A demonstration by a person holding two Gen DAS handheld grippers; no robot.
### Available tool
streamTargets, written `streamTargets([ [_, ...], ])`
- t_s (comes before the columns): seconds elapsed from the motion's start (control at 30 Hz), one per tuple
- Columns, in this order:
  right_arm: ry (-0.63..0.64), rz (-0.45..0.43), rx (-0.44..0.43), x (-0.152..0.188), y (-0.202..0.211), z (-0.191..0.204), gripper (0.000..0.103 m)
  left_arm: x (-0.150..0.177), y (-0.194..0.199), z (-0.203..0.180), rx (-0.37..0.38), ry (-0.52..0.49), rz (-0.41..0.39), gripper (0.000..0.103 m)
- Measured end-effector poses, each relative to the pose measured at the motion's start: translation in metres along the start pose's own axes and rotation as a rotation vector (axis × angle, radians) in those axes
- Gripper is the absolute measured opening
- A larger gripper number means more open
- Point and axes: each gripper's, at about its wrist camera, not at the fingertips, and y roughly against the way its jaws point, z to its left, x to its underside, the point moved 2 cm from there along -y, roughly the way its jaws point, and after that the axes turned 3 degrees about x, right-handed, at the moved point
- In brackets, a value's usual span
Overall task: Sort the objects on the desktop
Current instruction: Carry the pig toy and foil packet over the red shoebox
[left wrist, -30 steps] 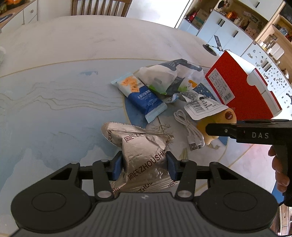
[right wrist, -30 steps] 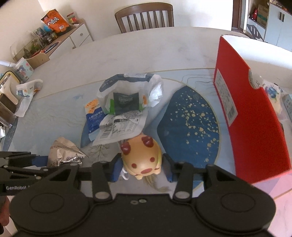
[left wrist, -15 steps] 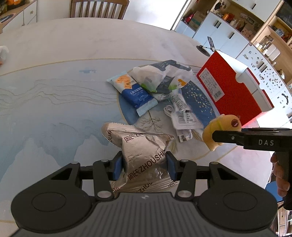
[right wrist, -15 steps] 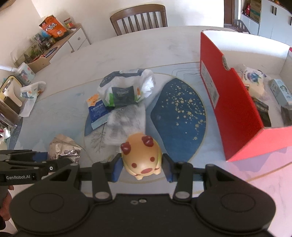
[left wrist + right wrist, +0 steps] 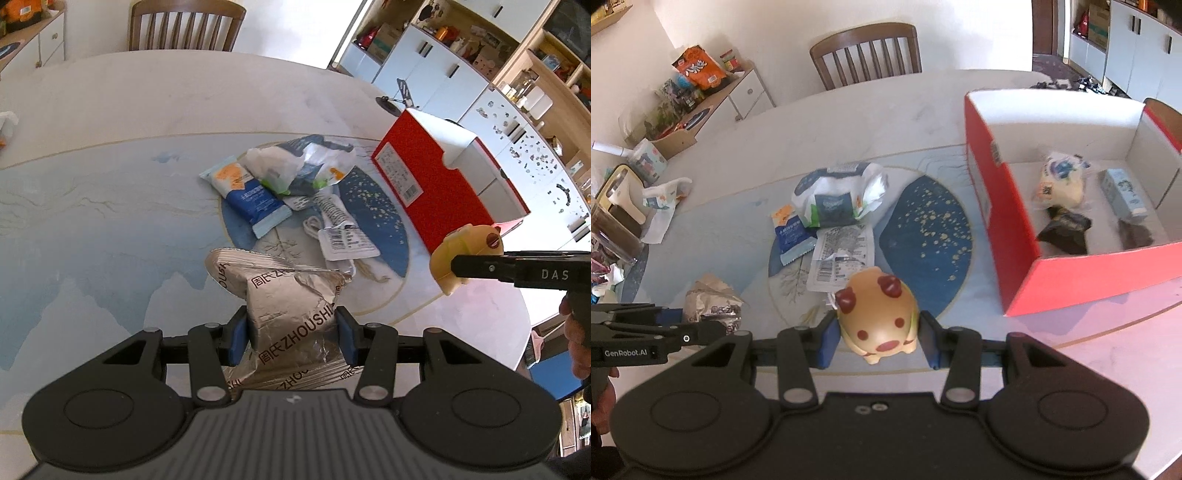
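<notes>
Grippers both grip things above the table: the left gripper pinches a crumpled silver packet, the right gripper a yellow pig toy. Right of them stands the open red box, far from the wrappers at centre.

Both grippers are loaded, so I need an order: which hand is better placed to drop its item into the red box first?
Right. The right gripper holds the pig toy beside the red box's open top; the left gripper, with the silver packet, is farther away.
</notes>
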Motion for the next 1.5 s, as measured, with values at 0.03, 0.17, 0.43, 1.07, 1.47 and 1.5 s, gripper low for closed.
streamTargets([
  [0.03,0.000,-0.006,0.001,-0.002,0.005,-0.002,0.044,-0.001,0.002,-0.002,0.002,-0.003,-0.002,0.047],
  [0.17,0.004,-0.023,0.008,-0.006,0.020,-0.007,0.044,-0.006,0.008,-0.012,0.012,-0.025,-0.007,0.047],
  [0.43,-0.005,-0.054,0.013,-0.019,0.044,-0.027,0.043,-0.020,0.018,-0.038,0.051,-0.062,-0.013,0.047],
  [1.07,-0.026,-0.117,0.032,-0.054,0.068,-0.099,0.043,-0.051,-0.001,-0.103,0.078,-0.120,-0.011,0.047],
  [1.47,-0.027,-0.117,0.052,-0.068,0.067,-0.143,0.043,-0.071,-0.023,-0.142,0.084,-0.145,-0.012,0.047],
  [1.5,-0.028,-0.117,0.054,-0.068,0.067,-0.146,0.043,-0.073,-0.024,-0.146,0.086,-0.149,-0.011,0.047],
])
